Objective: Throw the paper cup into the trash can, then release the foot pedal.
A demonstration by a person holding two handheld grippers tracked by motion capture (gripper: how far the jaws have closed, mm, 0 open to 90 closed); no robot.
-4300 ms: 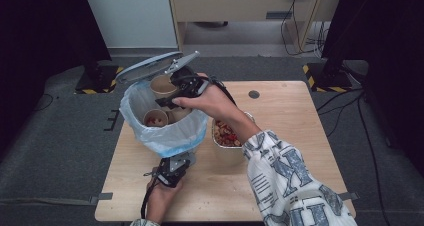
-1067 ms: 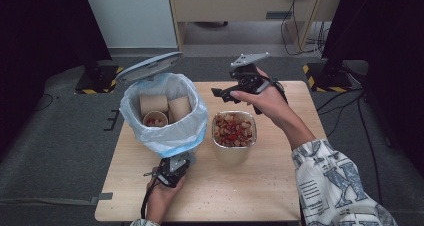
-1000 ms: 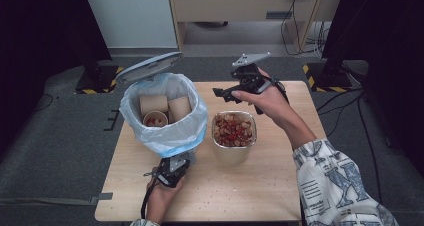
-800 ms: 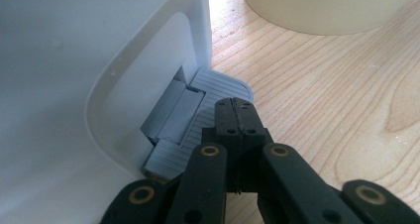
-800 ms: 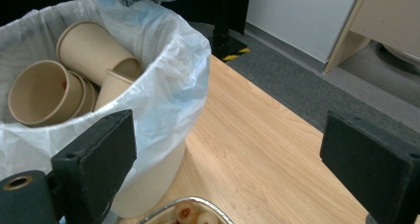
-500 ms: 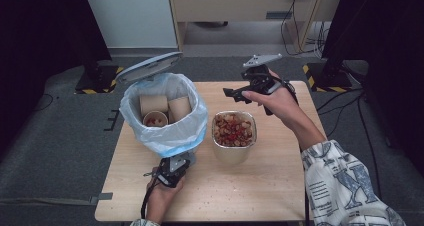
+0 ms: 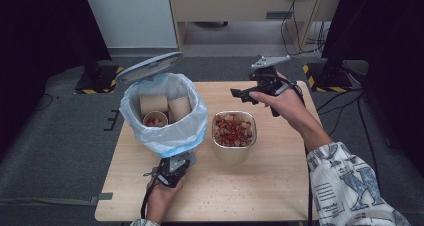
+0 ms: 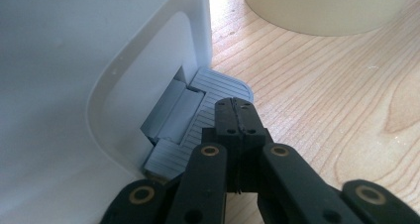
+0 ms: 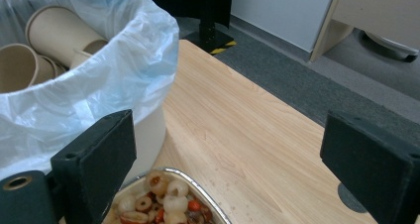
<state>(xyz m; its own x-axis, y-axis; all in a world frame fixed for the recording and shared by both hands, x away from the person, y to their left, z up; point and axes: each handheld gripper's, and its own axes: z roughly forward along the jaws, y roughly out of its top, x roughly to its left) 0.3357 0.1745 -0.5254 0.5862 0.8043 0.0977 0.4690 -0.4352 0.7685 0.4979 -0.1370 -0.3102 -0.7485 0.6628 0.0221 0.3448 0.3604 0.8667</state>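
Since 4.3 s ago, the right hand [image 7: 280,100] has pulled out of the bin [image 7: 165,117] and swung to the far right of the table [image 7: 270,186], over its far edge beyond the food container [image 7: 234,136]. Its forearm, in a patterned sleeve [image 7: 350,183], reaches in diagonally from the near right, wrist raised, holding the right gripper [image 7: 244,93] level and aimed left toward the bin. Those jaws stand wide apart with nothing between them. At the near edge, the left hand [image 7: 159,198] rests low on the table, and the left gripper [image 8: 236,116] presses its 2 jaws, closed together, down on the grey pedal [image 8: 198,122] at the bin's foot; the lid [image 7: 149,67] stands raised. Inside the plastic liner [image 9: 99,80] lie 3 paper cups [image 7: 165,110]. The food container sits just right of the bin.
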